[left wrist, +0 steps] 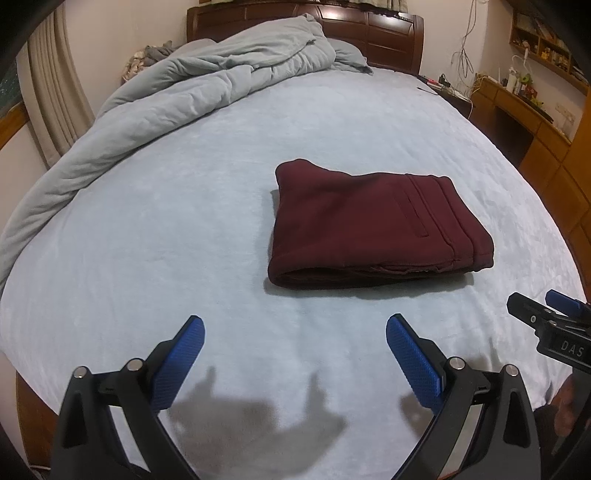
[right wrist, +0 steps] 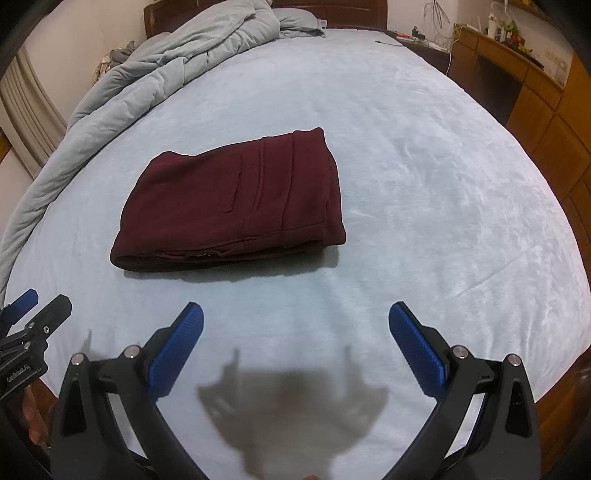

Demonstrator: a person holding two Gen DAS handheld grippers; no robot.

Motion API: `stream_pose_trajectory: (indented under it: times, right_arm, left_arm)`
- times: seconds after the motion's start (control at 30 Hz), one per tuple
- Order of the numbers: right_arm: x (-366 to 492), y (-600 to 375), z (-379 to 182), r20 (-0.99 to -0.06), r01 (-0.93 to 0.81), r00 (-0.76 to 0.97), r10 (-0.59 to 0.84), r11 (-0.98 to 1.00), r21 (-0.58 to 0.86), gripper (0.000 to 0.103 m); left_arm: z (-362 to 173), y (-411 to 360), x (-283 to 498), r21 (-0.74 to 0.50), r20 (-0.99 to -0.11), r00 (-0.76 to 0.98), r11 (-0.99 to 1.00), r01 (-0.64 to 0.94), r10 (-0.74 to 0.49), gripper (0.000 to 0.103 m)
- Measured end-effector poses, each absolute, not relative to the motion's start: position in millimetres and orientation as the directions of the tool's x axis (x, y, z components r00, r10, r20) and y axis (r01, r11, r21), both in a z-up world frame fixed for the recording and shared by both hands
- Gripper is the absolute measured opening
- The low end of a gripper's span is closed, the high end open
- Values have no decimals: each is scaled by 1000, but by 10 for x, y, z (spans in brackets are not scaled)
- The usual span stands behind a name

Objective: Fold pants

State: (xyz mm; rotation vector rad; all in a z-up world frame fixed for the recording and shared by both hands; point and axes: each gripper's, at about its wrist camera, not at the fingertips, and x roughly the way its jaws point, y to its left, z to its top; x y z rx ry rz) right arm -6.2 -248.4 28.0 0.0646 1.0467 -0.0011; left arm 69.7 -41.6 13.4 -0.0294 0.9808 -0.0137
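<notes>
- Maroon pants [left wrist: 373, 225]: lying folded into a thick rectangular bundle on the pale blue bedsheet [left wrist: 184, 240], near the middle of the bed, pocket seam and waistband facing up. The layered edges are showing along the near side. By my judgement the folding is looking complete.
- Left gripper [left wrist: 295, 350]: hovering above the sheet on the near side of the bundle, apart from it, jaws spread wide and holding nothing. It is pointing forward toward the headboard [left wrist: 369, 33], with the bundle sitting ahead and slightly to its right.
- Right gripper [right wrist: 295, 339]: likewise hanging over bare sheet, jaws wide and empty, the bundle lying ahead and to its left. The two tools are sitting side by side, each catching the other's edge in its view.
- Risk: the stacked layers are resting loose, so a low pass by either tool could be snagging the near edge and spilling the fold open.
- Rumpled grey duvet [left wrist: 192, 81]: heaped along the far left, well apart from the pants.
</notes>
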Motion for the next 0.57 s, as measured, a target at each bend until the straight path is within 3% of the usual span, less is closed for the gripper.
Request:
stream_pose_trajectory:
  times: [0.57]
  right_arm:
    - [-77, -2462, 277, -864, 30, 502, 43, 997, 67, 100]
  left_arm:
    - [136, -407, 690, -40, -836, 548, 999, -12, -27, 99]
